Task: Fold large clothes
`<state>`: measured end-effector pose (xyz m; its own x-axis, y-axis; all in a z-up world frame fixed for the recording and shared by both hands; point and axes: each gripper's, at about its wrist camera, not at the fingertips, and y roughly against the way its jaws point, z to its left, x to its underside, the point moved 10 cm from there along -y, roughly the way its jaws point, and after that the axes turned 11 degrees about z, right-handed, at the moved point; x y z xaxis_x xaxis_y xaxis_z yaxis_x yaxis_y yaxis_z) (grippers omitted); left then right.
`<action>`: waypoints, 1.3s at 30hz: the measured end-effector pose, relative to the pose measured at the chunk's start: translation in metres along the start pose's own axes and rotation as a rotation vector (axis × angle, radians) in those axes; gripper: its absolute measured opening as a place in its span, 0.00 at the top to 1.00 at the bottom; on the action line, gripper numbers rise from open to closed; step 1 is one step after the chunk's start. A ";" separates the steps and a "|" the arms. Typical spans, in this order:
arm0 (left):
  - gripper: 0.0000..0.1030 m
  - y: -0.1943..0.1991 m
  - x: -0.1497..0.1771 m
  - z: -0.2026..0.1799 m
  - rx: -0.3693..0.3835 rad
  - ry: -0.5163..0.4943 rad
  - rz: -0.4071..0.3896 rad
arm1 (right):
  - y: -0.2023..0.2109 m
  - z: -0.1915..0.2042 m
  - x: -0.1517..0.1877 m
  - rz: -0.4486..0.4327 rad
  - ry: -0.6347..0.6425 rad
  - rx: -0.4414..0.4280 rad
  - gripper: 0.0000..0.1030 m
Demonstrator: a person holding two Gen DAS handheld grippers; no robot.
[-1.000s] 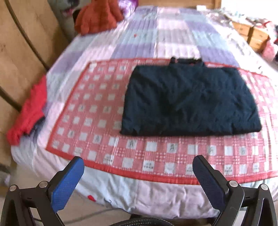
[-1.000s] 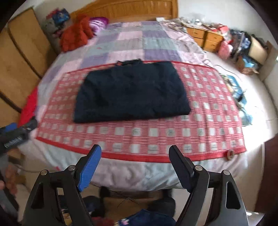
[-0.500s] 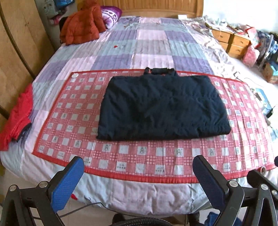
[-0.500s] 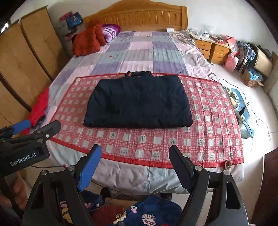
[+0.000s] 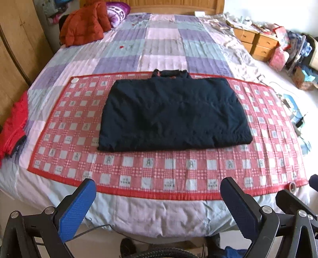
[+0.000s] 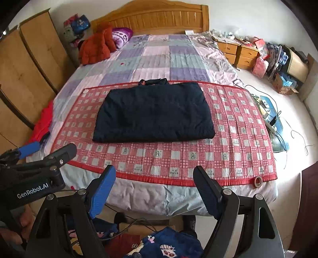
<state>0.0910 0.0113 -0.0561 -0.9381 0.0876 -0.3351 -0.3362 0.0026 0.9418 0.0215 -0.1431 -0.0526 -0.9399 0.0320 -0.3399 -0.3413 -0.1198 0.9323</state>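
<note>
A bedroom in daylight, centred on a large bed with a wooden headboard against a white wall. A patchwork quilt in purple, pink and grey covers the bed. Left of the bed stand tall wooden wardrobes. Right of the headboard sit two wooden bedside cabinets, cluttered on top. Further right of the bed, bags and boxes crowd the pale floor.
</note>
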 end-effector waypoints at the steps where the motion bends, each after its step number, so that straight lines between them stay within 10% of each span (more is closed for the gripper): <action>1: 0.00 0.000 0.001 -0.001 0.000 0.000 0.003 | -0.001 0.000 0.001 0.001 0.000 -0.002 0.19; 39: 0.00 0.001 -0.002 -0.006 -0.005 0.005 -0.001 | -0.001 0.004 0.000 -0.013 0.001 -0.003 0.19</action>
<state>0.0922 0.0052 -0.0547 -0.9383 0.0826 -0.3359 -0.3372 -0.0025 0.9414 0.0216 -0.1388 -0.0535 -0.9354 0.0326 -0.3521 -0.3534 -0.1219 0.9275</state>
